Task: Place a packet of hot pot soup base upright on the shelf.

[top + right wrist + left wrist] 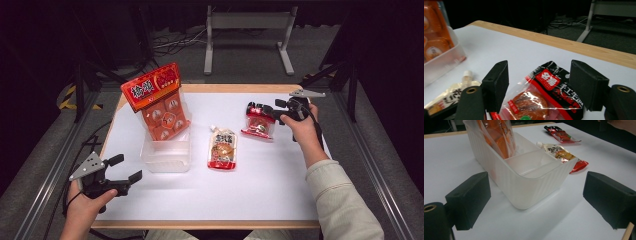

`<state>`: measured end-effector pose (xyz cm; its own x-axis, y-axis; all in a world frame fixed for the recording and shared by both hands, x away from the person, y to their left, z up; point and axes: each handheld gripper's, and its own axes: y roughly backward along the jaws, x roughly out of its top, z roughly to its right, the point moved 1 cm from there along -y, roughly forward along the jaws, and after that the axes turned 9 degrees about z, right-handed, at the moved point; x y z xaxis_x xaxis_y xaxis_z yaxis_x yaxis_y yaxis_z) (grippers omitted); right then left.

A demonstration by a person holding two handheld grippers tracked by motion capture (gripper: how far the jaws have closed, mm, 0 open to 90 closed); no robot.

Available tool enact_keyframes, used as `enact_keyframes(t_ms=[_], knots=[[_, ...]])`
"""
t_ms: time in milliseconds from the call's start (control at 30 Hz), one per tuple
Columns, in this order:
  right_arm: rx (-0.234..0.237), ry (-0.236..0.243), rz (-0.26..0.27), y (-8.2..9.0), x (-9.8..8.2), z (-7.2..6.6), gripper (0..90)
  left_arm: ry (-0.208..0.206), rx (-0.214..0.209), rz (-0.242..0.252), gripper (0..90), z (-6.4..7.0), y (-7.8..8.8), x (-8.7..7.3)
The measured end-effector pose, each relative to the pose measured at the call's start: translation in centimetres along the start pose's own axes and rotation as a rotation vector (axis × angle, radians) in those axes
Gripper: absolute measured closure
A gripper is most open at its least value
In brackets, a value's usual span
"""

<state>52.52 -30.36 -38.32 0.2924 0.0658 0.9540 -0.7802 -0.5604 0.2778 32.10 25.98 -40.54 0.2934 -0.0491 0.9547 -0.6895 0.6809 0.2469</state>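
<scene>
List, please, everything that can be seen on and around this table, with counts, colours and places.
Table: one, white top with wooden edge, centre.
Bin: one, clear plastic with compartments, left of centre.
Large snack bag: one, orange-red, standing in the bin's far compartment.
Spout pouch: one, white and red, lying flat beside the bin.
Small packet: one, red and black, far right, lying between the right gripper's open jaws.
Metal stand: one, grey, on the floor beyond the table.
Left gripper: black, open, near left corner.
Right gripper: black, open, at the packet.
</scene>
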Motion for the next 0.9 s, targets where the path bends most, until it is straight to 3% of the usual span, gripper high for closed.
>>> enact_keyframes(t_ms=[233,633,900], knots=[[-0.049,-0.005,-0.056,-1.4,-1.0,1.9,33.1,0.000,0.003,-0.007,8.0,-0.3,-0.4,-0.2],[-0.089,0.009,-0.125,-4.1,-1.8,3.4,31.1,0.017,0.013,-0.022,8.4,-1.1,-0.6,-0.8],[-0.113,-0.016,-0.192,-4.9,-3.1,4.2,29.7,0.015,0.010,-0.021,8.4,-0.9,-0.5,-0.9]])
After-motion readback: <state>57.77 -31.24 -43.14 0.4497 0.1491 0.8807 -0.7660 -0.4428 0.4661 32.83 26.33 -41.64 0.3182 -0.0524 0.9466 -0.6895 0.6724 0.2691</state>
